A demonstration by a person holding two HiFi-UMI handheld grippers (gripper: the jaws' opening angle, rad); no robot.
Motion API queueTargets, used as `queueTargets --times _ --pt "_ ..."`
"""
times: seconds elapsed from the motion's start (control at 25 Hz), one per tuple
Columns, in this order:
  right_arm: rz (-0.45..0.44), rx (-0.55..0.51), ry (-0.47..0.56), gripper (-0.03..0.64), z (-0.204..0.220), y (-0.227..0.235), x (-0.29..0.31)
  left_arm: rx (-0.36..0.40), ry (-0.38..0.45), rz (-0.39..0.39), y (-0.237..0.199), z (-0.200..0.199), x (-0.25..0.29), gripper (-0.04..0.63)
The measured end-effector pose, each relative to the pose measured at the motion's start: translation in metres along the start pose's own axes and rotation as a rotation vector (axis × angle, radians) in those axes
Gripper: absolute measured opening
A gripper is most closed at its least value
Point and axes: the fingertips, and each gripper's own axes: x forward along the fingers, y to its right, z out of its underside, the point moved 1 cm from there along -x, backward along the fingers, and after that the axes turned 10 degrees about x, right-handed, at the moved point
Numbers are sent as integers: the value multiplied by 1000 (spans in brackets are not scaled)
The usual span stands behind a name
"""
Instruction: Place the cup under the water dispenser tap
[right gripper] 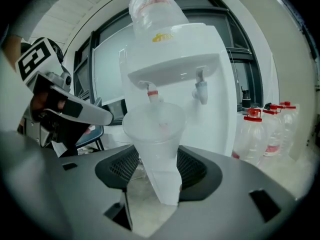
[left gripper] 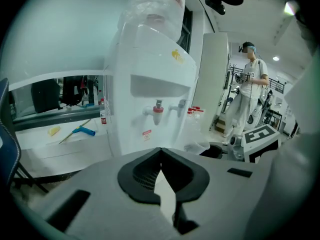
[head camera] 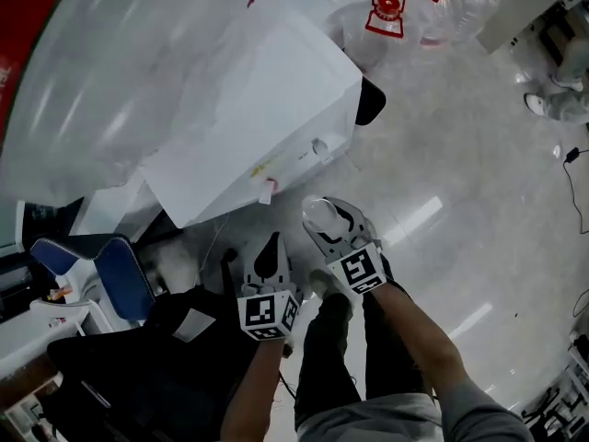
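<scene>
Clear cup gripped in right claw, white dispenser behind — red-capped bottles at right.

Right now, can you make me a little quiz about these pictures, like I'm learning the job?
1. True or false: the left gripper holds the cup.
2. How many taps does the dispenser have? A one, B two, C four.
3. Fill in: the bottles beside the dispenser have ___ caps.

Key: 1 false, the right gripper holds it. 2 B. 3 red.
</scene>
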Motion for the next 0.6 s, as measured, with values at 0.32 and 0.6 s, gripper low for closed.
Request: queueTargets --times 0.32,0.6 --pt "25 -3 0 239 40 4 35 36 -11 13 -15 30 12 9" --pt "27 -42 -31 239 55 6 61 43 -25 30 -23 48 24 9"
